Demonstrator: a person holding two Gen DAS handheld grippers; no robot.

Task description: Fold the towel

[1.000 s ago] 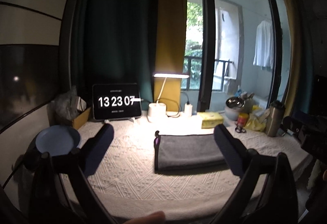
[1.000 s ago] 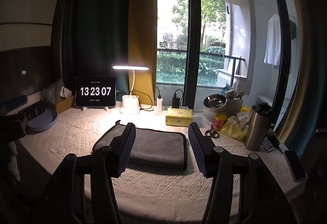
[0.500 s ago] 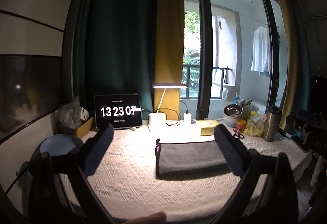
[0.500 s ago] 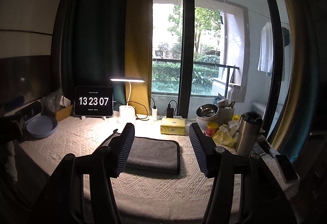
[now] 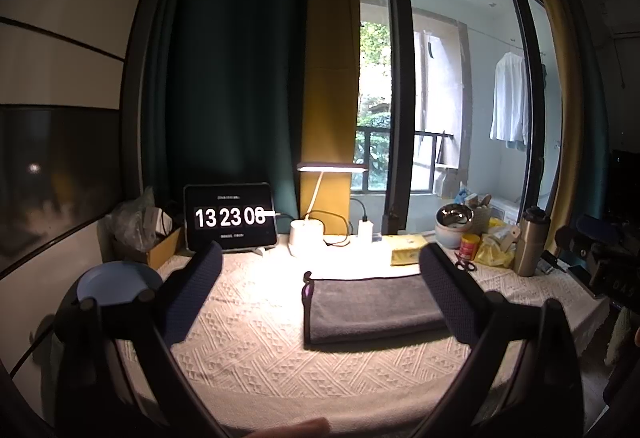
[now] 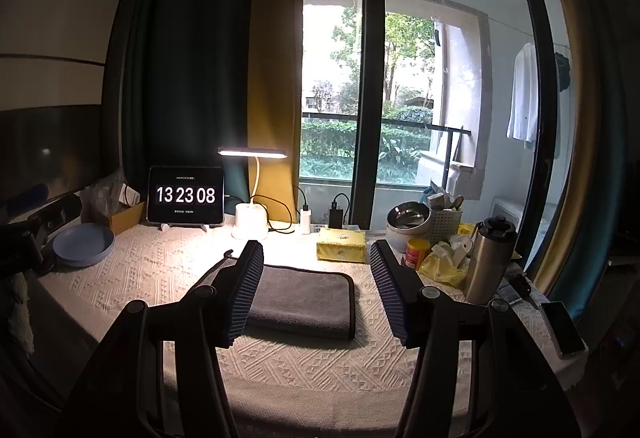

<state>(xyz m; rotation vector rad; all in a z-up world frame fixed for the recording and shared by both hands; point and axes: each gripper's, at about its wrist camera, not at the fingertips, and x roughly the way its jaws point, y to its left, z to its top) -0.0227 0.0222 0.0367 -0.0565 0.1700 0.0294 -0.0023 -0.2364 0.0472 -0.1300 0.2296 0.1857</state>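
The grey towel (image 5: 374, 308) is lying folded flat on the table (image 5: 256, 350), just in front of the desk lamp (image 5: 306, 238), looking finished. The left hand-held gripper (image 5: 320, 302) and right hand-held gripper (image 6: 316, 290) are hovering clear of it, both spread wide and empty, probably because nothing needs holding.

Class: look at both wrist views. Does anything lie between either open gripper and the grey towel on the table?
Nothing visible does. The towel lies folded on bare tablecloth, ahead of the left gripper and right gripper; only cloth shows in between.
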